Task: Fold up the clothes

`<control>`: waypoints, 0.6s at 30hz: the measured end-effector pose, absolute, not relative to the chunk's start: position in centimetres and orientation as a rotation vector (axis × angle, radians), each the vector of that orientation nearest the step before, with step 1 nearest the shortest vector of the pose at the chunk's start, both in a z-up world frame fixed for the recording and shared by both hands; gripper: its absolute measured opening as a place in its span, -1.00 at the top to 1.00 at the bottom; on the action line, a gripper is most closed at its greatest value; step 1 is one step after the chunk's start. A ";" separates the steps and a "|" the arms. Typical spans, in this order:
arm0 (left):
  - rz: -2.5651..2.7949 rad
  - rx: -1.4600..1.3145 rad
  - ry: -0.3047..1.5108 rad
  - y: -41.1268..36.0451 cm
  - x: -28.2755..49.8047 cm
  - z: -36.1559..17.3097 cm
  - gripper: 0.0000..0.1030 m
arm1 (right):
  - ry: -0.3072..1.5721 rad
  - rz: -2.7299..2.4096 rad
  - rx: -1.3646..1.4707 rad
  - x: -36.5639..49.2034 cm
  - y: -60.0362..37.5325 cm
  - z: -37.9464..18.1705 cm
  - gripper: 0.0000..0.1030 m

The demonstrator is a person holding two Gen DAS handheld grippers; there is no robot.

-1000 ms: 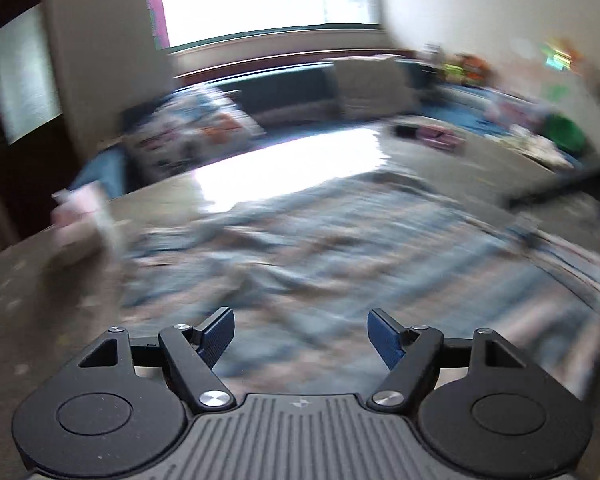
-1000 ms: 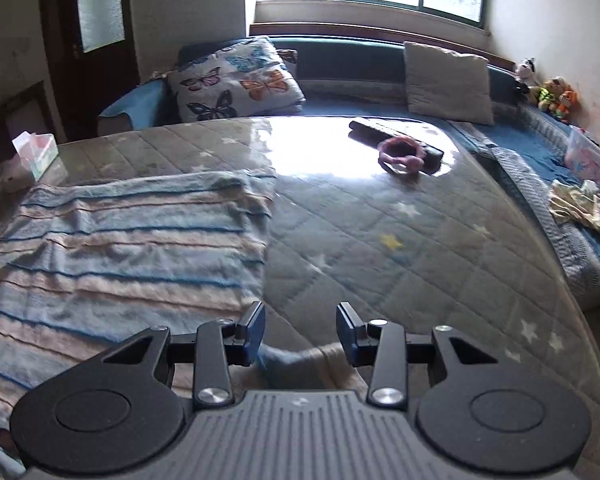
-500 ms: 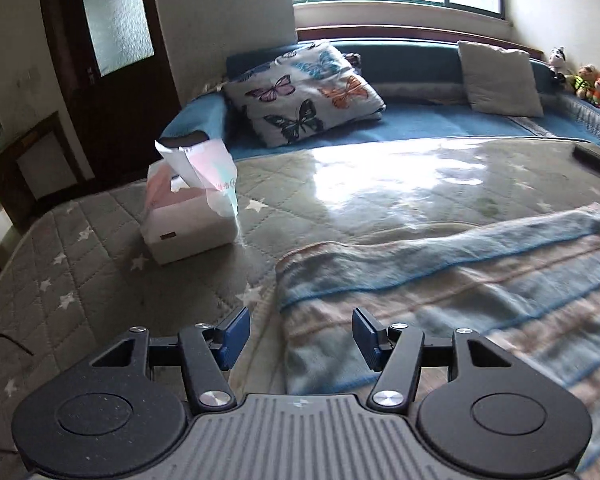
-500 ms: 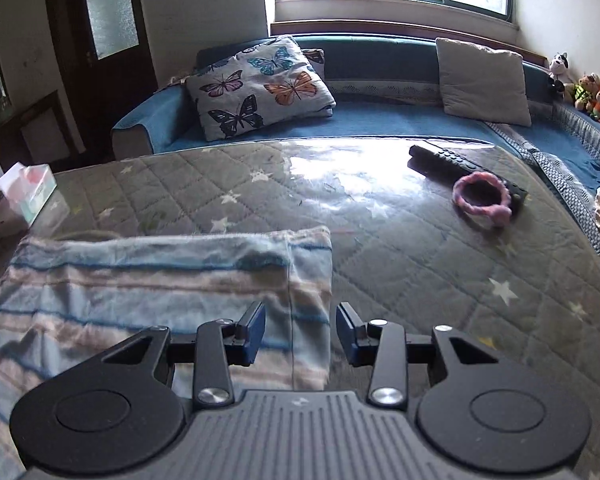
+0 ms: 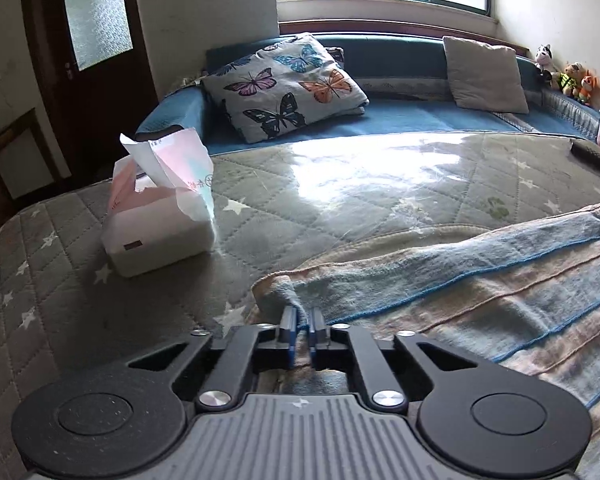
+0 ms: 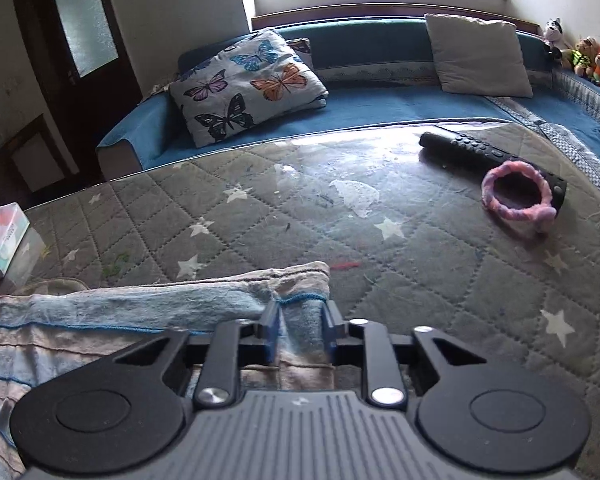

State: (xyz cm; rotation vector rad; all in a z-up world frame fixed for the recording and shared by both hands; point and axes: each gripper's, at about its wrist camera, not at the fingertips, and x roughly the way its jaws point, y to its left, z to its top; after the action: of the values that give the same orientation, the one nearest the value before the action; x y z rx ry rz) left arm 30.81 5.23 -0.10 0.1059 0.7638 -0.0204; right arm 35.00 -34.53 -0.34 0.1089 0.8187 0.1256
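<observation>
On the quilted counter, under its clear glossy cover, the striped cloth lies spread flat, its far hem doubled into a soft roll running across the surface. The left tool is clenched on the cloth's far left corner, a small tuft of fabric bunched up between its blue pads. The right tool straddles the far right corner of the striped cloth; its jaws are drawn in around the fabric but a gap remains, so it looks to be closing, not yet firmly pinching. Taking both far corners at once suggests the hem is meant to be lifted and carried toward the near edge, keeping the fold square.

Just left of the left tool, near the counter's left edge, stands a tissue box with loose packaging sticking up; a wide swing could brush it. Toward the far right corner lie a black remote and a pink knitted ring resting against it, both well apart from the cloth. Behind the counter, a blue sofa holds a butterfly cushion.
</observation>
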 end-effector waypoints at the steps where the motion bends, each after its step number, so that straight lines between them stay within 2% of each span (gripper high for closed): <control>1: -0.015 0.108 0.758 5.3 30.7 0.0 0.93 | 0.815 0.128 0.103 35.0 -34.4 -0.3 0.87; 2: -0.006 0.112 0.750 5.3 30.6 0.1 0.94 | 0.811 0.131 0.098 34.9 -34.2 -0.3 0.95; 14: 0.038 0.148 0.640 5.7 30.8 2.2 0.95 | 0.658 0.128 0.076 35.2 -33.1 3.1 0.97; 18: 0.039 0.164 0.664 5.6 30.4 1.9 0.87 | 0.711 0.117 0.055 36.7 -32.5 1.7 0.91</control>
State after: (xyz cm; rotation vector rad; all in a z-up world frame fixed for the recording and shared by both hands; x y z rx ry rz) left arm 30.44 5.60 1.90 0.1635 0.6641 0.0391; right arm 36.71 -32.54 1.75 0.0545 0.7114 0.1170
